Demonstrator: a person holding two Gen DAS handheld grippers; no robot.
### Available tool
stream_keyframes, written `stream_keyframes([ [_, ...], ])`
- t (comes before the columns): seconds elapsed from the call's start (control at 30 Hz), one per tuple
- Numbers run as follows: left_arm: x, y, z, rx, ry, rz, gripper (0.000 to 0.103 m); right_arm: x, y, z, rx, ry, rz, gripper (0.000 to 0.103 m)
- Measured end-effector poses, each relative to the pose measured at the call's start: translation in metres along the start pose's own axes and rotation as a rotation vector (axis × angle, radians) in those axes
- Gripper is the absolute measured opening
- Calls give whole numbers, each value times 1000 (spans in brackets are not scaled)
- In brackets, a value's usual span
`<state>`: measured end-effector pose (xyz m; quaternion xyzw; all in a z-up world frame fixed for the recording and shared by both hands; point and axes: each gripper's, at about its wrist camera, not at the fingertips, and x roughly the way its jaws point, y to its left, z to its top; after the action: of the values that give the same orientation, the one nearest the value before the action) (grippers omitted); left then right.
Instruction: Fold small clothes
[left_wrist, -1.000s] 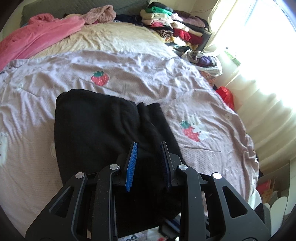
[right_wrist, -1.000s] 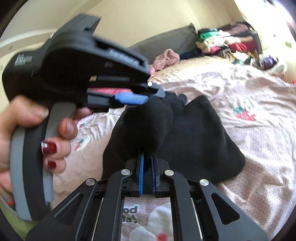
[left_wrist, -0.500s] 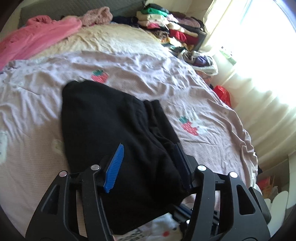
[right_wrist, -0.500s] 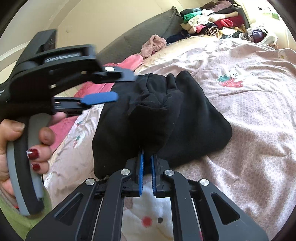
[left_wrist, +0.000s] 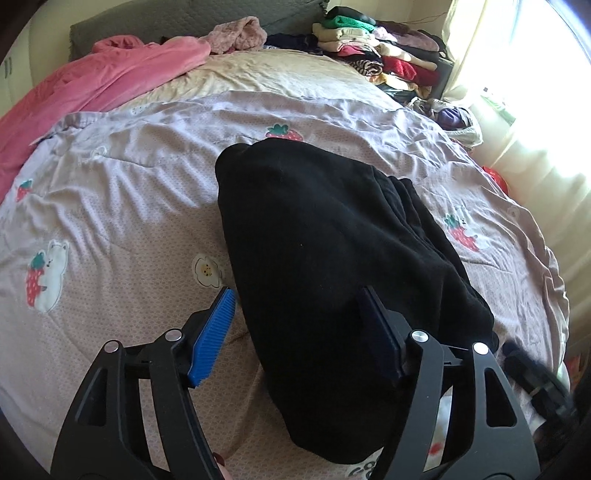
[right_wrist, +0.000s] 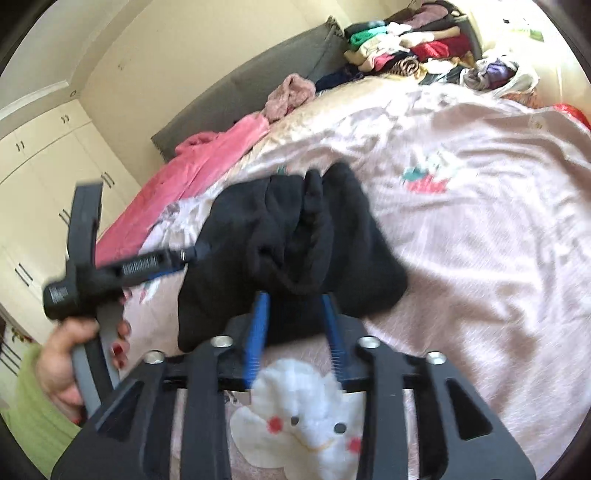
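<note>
On the lilac strawberry-print bedspread (left_wrist: 129, 229) in front of you lies the folded black garment (left_wrist: 332, 236), your left gripper (left_wrist: 306, 332) spread wide over its near edge and your right gripper (right_wrist: 297, 332) parted beside it, both holding nothing.

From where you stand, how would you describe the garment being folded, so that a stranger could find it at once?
Start from the bed, covered by a pale lilac quilt printed with strawberries. In the middle of it lies the black garment, a thick bundle folded over itself, between the open left gripper and the open right gripper. It is the only black piece on the quilt; the pink blanket and the stacked clothes lie toward the headboard.
</note>
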<state>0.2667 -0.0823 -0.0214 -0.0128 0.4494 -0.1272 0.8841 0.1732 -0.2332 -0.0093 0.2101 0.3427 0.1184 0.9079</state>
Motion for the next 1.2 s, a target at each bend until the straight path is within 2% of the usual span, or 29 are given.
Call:
stream_keyframes([
  [0.07, 0, 2, 0, 0, 1, -11, 61, 0, 1, 13, -13, 5, -2, 41],
  [0.13, 1, 2, -1, 0, 0, -19, 61, 4, 6, 28, -45, 24, -18, 51],
  [0.2, 1, 3, -2, -2, 0, -27, 62, 12, 11, 40, -85, 54, -29, 54],
  [0.3, 2, 4, -3, 1, -1, -35, 62, 29, 15, 49, -123, 110, -26, 66],
  [0.4, 2, 4, -5, 7, -1, -41, 62, 51, 18, 57, -171, 179, -56, 69],
  [0.83, 8, 8, -10, 4, 4, -69, 62, 119, 0, 79, -66, 352, 40, 70],
  [1.07, 8, 8, -10, 2, 5, -74, 62, 133, -15, 81, 6, 351, 69, 71],
  [1.1, 8, 8, -10, 2, 6, -75, 62, 134, -13, 80, 3, 349, 66, 68],
  [1.17, 8, 9, -10, 0, 7, -76, 62, 134, -7, 80, -22, 350, 80, 56],
  [1.2, 8, 9, -10, -3, 7, -78, 62, 135, -3, 80, -33, 347, 83, 46],
])
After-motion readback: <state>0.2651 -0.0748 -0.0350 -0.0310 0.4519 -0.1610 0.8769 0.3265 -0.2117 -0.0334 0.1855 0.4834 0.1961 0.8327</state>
